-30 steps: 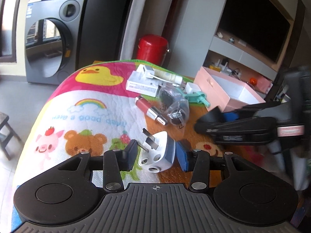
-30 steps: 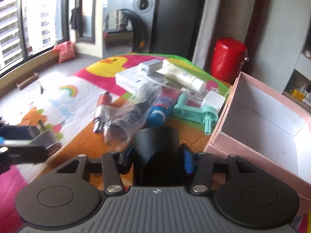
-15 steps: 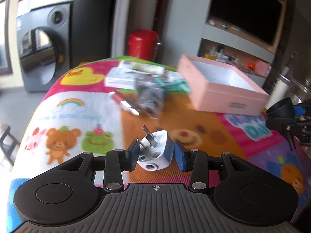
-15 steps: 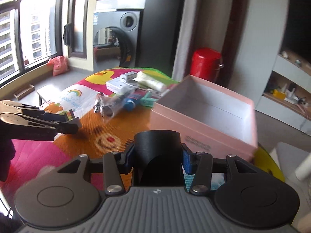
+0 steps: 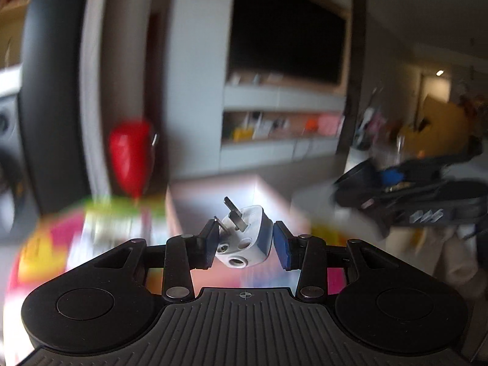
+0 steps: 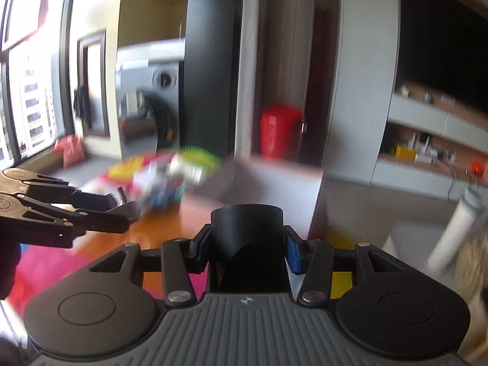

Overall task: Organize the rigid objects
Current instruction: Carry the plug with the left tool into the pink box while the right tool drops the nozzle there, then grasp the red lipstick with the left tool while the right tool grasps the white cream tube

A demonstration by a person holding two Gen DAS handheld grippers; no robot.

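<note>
1. The white plug adapter [image 5: 244, 238] sits clenched between the pads of the left gripper [image 5: 245, 244], prongs pointing up and away. A second ago it hung low over the cartoon-print mat among the clutter; now it is carried high, with the blurred pink box [image 5: 213, 195] showing just beyond and below it.

2. The black cup-shaped piece [image 6: 247, 244] is clamped in the right gripper [image 6: 247, 250], its open mouth tilted forward. It was down beside the pile of small items before; now it rides above the box's near corner, the box rim [image 6: 274, 170] smeared by motion.

3. Both loads have been lifted clear of the mat [image 6: 158, 228] and swung toward the box. Judging by this, the step in hand is transport, with both drops not yet made.

4. The remaining clutter [image 6: 161, 183], tubes and packets too blurred to name, stays at the mat's far end, so sorting is likely only partly done.

5. The red canister [image 5: 131, 155] and shelves stand well behind, uninvolved.
</note>
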